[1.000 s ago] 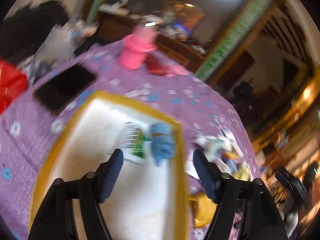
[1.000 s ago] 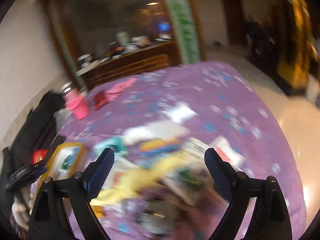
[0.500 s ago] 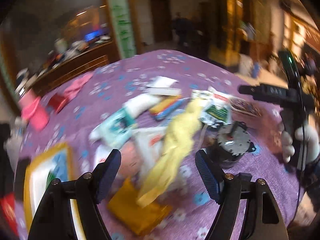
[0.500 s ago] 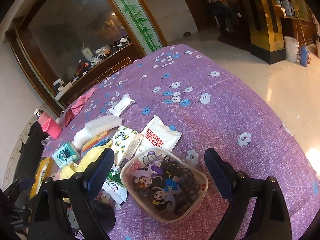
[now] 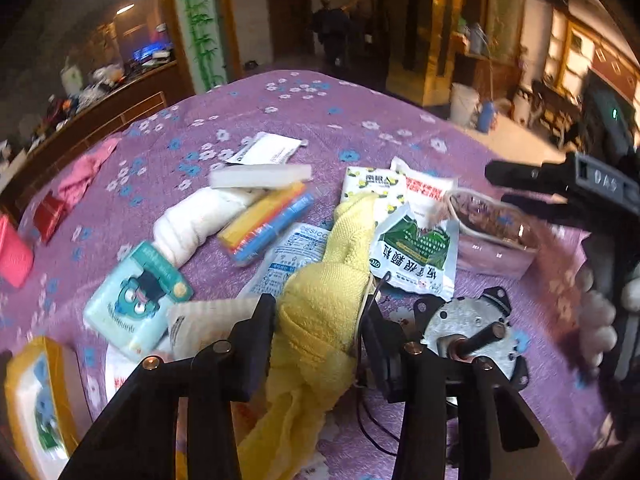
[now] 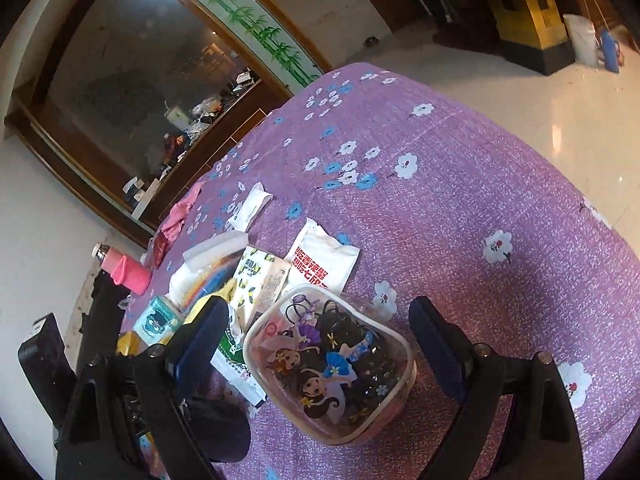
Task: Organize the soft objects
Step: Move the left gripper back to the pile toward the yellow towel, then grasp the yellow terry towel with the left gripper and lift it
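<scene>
A yellow towel (image 5: 320,300) lies twisted in the pile on the purple flowered cloth (image 5: 320,120). My left gripper (image 5: 320,312) straddles it; its jaws are closing, and both pads touch the towel's sides. Beside it lie a white rolled cloth (image 5: 192,224), a teal tissue pack (image 5: 136,300) and a pack of coloured cloths (image 5: 268,220). My right gripper (image 6: 318,320) stands wide open just above a clear pouch (image 6: 332,360) of hair ties, with neither finger touching it. The towel's yellow edge (image 6: 208,300) shows by its left finger.
A yellow-rimmed box (image 5: 36,400) sits at the lower left. A metal motor (image 5: 468,332) with a wire lies right of the towel. Paper packets (image 5: 416,252), a white sachet (image 5: 268,152), a pink cloth (image 5: 84,176) and a pink bottle (image 6: 124,268) are scattered about. A gloved hand (image 5: 600,320) holds the right gripper.
My left gripper swung from over the yellow-rimmed box to the pile and narrowed around the yellow towel. My right gripper dropped lower over the clear pouch, still open.
</scene>
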`<control>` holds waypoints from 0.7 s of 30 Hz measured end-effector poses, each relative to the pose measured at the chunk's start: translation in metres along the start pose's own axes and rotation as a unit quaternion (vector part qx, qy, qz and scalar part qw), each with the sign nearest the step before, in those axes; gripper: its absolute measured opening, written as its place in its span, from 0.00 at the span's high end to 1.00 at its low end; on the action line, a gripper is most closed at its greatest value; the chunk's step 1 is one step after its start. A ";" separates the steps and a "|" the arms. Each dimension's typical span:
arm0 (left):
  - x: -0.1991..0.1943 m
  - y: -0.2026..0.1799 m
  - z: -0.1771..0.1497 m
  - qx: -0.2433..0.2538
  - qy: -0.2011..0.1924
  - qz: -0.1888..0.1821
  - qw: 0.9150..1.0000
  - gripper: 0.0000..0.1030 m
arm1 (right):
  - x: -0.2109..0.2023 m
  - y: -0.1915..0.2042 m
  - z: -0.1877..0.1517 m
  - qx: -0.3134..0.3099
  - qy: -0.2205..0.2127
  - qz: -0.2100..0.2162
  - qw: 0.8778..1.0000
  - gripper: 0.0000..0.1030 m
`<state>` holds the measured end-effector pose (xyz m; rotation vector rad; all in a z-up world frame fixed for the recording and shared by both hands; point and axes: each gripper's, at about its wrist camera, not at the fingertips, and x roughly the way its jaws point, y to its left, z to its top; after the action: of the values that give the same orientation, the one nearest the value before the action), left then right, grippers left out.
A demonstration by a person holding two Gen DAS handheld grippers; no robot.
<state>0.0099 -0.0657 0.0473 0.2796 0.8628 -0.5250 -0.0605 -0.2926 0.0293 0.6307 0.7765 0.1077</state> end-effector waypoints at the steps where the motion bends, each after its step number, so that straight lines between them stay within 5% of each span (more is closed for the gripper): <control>1: -0.004 0.002 -0.002 -0.012 -0.003 0.000 1.000 0.57 | 0.001 -0.001 0.000 0.003 0.000 0.004 1.000 0.12; 6: -0.050 0.016 -0.021 -0.096 -0.041 -0.011 0.994 0.57 | 0.002 0.000 -0.001 0.001 0.003 0.007 1.000 0.12; 10: -0.077 0.012 -0.036 -0.105 -0.069 -0.003 0.992 0.66 | 0.007 0.003 -0.003 -0.004 0.016 0.006 1.000 0.12; 14: -0.092 0.025 -0.042 -0.131 -0.081 0.027 0.988 0.66 | 0.008 0.005 -0.005 -0.009 0.019 0.003 1.000 0.12; 21: -0.119 0.037 -0.060 -0.171 -0.105 0.028 0.979 0.66 | 0.006 0.005 -0.007 -0.013 0.015 -0.004 1.000 0.12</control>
<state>-0.0725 0.0306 0.1038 -0.0667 0.7231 -0.3388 -0.0603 -0.2836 0.0244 0.6032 0.8046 0.1196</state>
